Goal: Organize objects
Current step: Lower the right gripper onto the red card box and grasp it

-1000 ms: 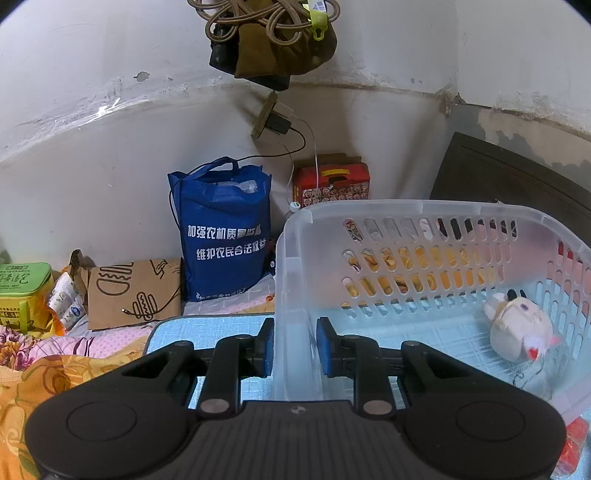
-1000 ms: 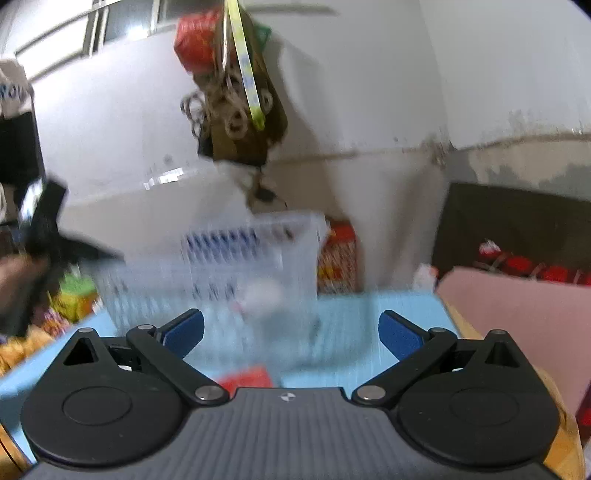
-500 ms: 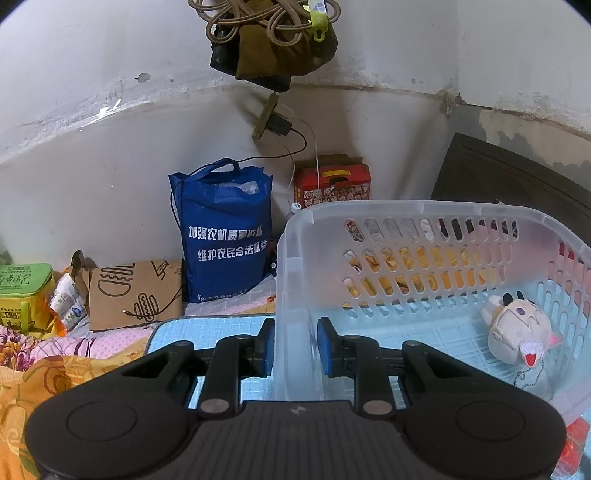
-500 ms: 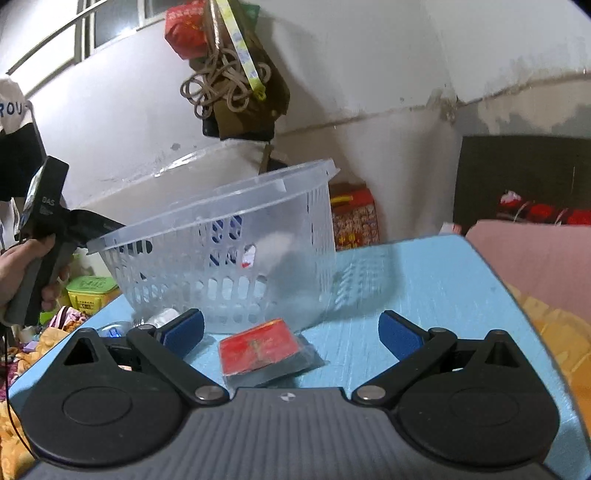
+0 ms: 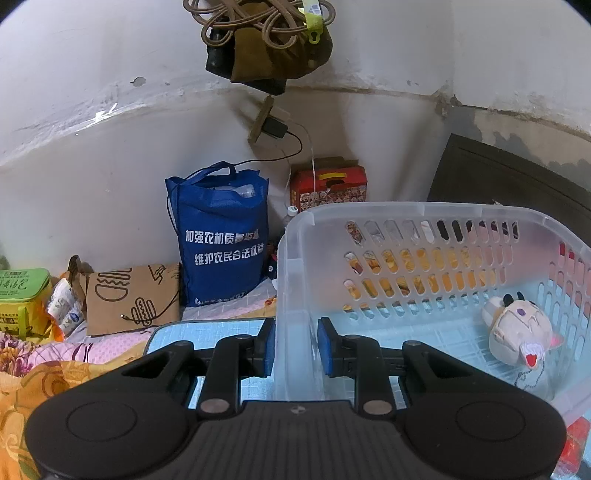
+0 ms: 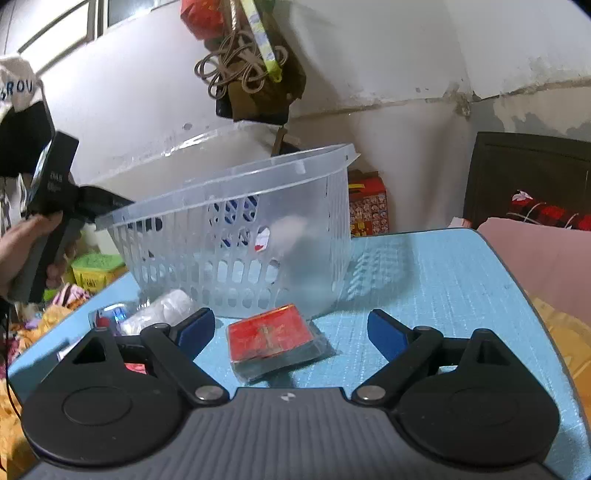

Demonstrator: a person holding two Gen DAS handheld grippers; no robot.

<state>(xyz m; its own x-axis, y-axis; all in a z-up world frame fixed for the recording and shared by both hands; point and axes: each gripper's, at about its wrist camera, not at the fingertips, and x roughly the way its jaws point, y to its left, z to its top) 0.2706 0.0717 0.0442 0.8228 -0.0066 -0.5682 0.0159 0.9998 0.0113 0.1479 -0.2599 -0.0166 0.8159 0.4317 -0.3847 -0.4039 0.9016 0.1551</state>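
Observation:
My left gripper (image 5: 294, 349) is shut on the near left wall of a clear plastic basket (image 5: 424, 218), one finger inside and one outside. A small plush animal (image 5: 519, 330) lies in the basket's right corner. In the right wrist view the basket (image 6: 236, 188) stands tilted on the blue mat (image 6: 443, 280), held at its left rim by the left gripper (image 6: 92, 201). My right gripper (image 6: 291, 330) is open and empty, low over the mat. A red wrapped packet (image 6: 271, 338) lies between its fingers. A white wrapped item (image 6: 162, 310) and a small shiny packet (image 6: 110, 314) lie left of it.
A blue tote bag (image 5: 221, 236), a red carton (image 5: 328, 182) and a brown paper bag (image 5: 133, 297) stand against the wall behind the mat. A green box (image 5: 22, 295) sits far left. A cord bundle (image 5: 266, 22) hangs overhead. Orange bedding (image 5: 37, 373) borders the mat.
The right gripper has dropped lower and closer to the mat, so the red packet now lies between its open fingers. The plush has slid slightly in the basket. The left gripper keeps its hold.

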